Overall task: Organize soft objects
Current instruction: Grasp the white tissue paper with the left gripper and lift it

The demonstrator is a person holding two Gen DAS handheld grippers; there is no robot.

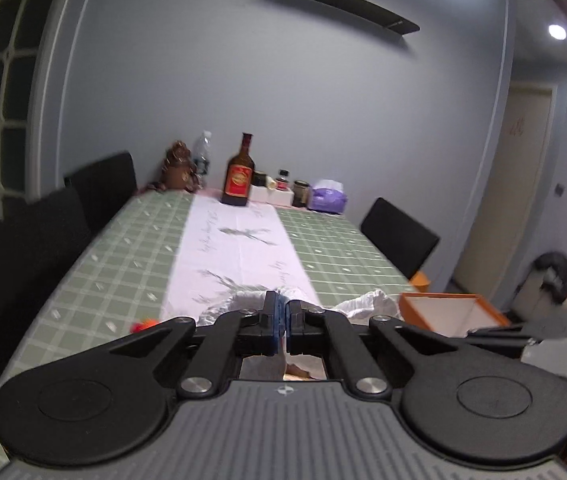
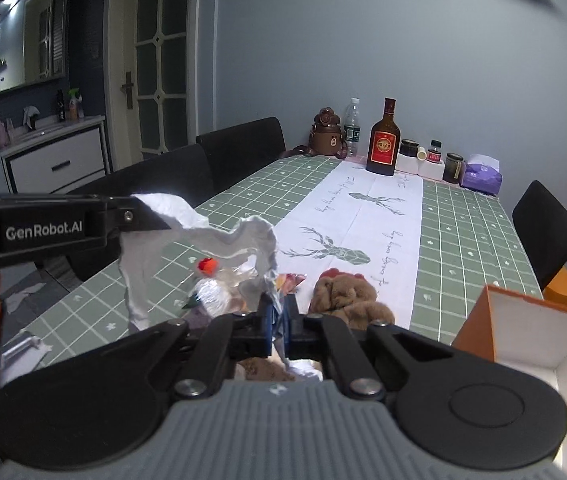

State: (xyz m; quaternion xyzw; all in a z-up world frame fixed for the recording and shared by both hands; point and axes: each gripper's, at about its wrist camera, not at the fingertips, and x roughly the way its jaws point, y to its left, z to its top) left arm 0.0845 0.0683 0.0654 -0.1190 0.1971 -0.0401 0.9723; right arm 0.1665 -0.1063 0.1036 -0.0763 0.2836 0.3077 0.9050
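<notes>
Right gripper [image 2: 279, 322]: black jaws with blue pads, clenched on edge of white plastic bag [image 2: 199, 236]. Bag thin, crinkled, glossy, stretched open above table [image 2: 463, 240]; opposite edge pinched in left gripper [image 1: 282, 322], jaws closed tight. Inside bag: shiny wrapped item with orange-red tip [image 2: 208, 266], blurred. Brown plush bear [image 2: 347, 294], fuzzy, lumpy, lies on table just right of bag. Orange box [image 2: 539, 328], white inside, open, rigid, right of bear at table edge. Table covered with green checked cloth and white deer-print runner [image 2: 363, 220].
</notes>
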